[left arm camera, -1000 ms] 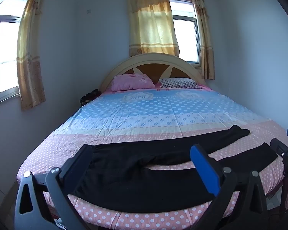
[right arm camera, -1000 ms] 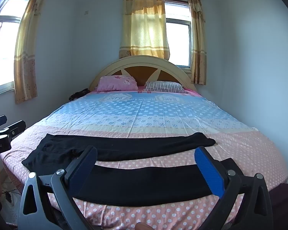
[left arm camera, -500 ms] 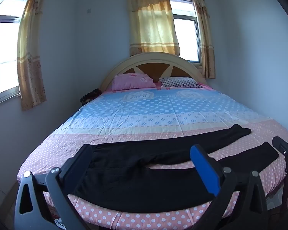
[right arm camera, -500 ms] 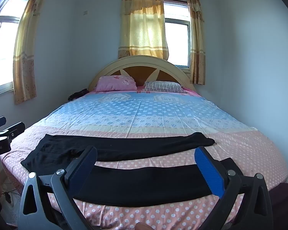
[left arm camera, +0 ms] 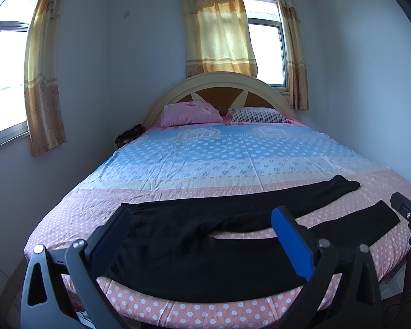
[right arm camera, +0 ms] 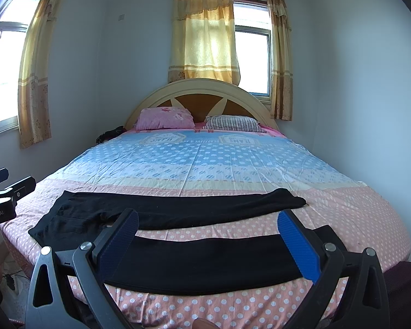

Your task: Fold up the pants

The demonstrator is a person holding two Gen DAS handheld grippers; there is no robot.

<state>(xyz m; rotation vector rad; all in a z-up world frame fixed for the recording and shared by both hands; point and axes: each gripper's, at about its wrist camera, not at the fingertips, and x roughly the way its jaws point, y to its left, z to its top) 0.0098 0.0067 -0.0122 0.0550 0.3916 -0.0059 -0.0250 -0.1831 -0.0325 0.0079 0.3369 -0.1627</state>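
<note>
Black pants (left arm camera: 205,252) lie flat across the foot of the bed, waist to the left, both legs stretched right and spread apart. In the right wrist view the pants (right arm camera: 205,263) show the near leg close below and the far leg behind it. My left gripper (left arm camera: 202,230) hovers open above the waist and crotch area, holding nothing. My right gripper (right arm camera: 208,233) hangs open over the near leg, empty as well. Each gripper shows at the edge of the other's view: the right gripper (left arm camera: 408,208), the left gripper (right arm camera: 5,192).
The bed (left arm camera: 233,159) carries a blue and pink polka-dot sheet. A pink pillow (left arm camera: 190,113) and a striped pillow (left arm camera: 257,115) rest against the arched headboard. Walls and curtained windows stand left and behind. A dark object (left arm camera: 128,135) sits beside the bed's far left corner.
Both grippers drifted very slightly; the pants lie as before and both grippers stay open.
</note>
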